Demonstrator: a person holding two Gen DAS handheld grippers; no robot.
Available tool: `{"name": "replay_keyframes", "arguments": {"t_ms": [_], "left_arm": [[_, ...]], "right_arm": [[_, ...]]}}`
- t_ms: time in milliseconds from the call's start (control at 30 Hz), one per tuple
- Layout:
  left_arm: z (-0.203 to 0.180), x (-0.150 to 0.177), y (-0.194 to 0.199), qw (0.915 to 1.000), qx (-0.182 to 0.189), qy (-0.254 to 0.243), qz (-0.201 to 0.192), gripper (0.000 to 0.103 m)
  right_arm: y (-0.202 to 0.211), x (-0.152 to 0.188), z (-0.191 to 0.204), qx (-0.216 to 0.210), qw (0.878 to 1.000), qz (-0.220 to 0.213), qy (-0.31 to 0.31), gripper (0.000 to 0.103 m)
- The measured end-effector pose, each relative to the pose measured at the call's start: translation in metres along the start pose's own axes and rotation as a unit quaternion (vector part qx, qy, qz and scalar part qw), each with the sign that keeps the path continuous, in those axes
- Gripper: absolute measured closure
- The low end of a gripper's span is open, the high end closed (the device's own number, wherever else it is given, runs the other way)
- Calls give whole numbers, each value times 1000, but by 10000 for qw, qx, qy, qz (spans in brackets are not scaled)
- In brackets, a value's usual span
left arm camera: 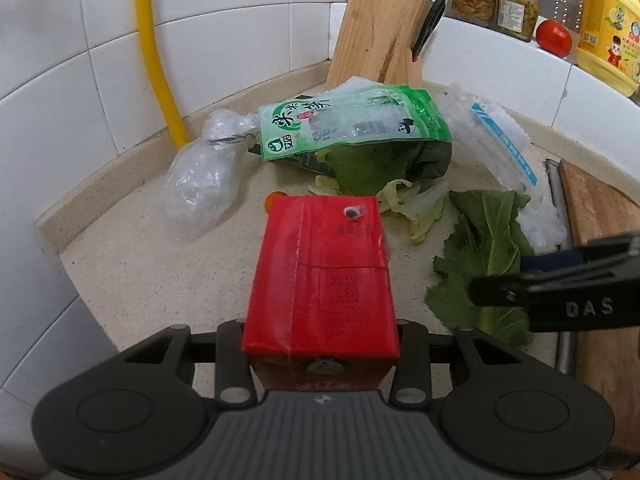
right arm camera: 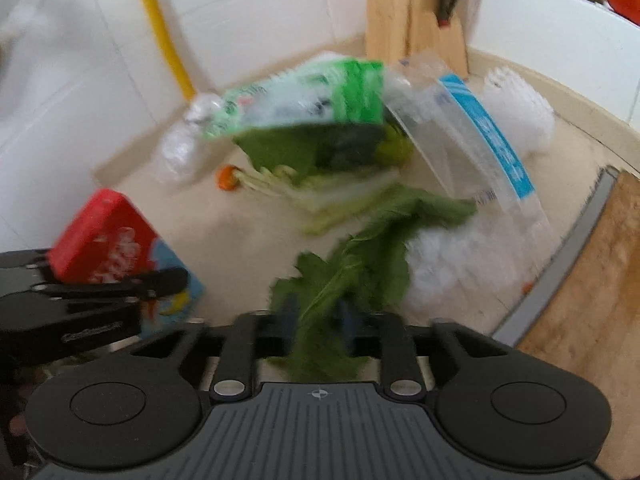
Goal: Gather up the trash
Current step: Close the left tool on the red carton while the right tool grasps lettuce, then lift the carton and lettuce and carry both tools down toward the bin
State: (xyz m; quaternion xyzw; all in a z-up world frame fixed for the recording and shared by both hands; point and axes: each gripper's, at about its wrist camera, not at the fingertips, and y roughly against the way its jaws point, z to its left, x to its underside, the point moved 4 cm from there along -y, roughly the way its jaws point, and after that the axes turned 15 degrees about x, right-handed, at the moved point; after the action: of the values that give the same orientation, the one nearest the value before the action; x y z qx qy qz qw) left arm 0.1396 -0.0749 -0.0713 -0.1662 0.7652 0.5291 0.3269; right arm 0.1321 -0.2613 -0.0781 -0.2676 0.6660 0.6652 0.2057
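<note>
Left gripper (left arm camera: 320,336) clamps my red carton (left arm camera: 320,276); right gripper (right arm camera: 318,320) straddles a green leaf (right arm camera: 352,264), grip unclear. Wrappers and scraps beyond the carton remain uncollected.

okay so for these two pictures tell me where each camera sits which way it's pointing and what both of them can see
Left wrist view: sits on the left claw, looking down over the counter toward the tiled corner; its own claw grips a red carton, and the right claw enters from the right.
Right wrist view: sits on the right claw, aimed downward at the same corner; a green leaf lies between its fingers.
Shared: carton, leaf, green snack bag, knife block, yellow pipe.
</note>
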Motion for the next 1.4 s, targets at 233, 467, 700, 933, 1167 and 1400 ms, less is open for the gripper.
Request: {"name": "replay_keyframes", "arguments": {"t_ms": [233, 467, 700, 933, 1167, 1400], "left_arm": [[11, -2, -10, 9998, -132, 175, 13, 69], [14, -9, 10, 9993, -186, 236, -210, 69], [12, -17, 31, 9989, -117, 101, -449, 69], [11, -17, 40, 9986, -47, 9, -531, 69], [15, -22, 52, 9973, -87, -66, -722, 69], [21, -21, 57, 9968, -54, -8, -795, 69]], "right_arm": [[-15, -8, 16, 41, 10000, -46, 38, 74], [15, -8, 7, -589, 9976, -245, -256, 96], [49, -12, 26, -776, 9943, -724, -81, 96], [68, -19, 23, -509, 9932, -1042, -37, 97], [92, -39, 23, -314, 9843, -1733, -61, 97], [92, -51, 25, -209, 9811, -1926, 21, 97]]}}
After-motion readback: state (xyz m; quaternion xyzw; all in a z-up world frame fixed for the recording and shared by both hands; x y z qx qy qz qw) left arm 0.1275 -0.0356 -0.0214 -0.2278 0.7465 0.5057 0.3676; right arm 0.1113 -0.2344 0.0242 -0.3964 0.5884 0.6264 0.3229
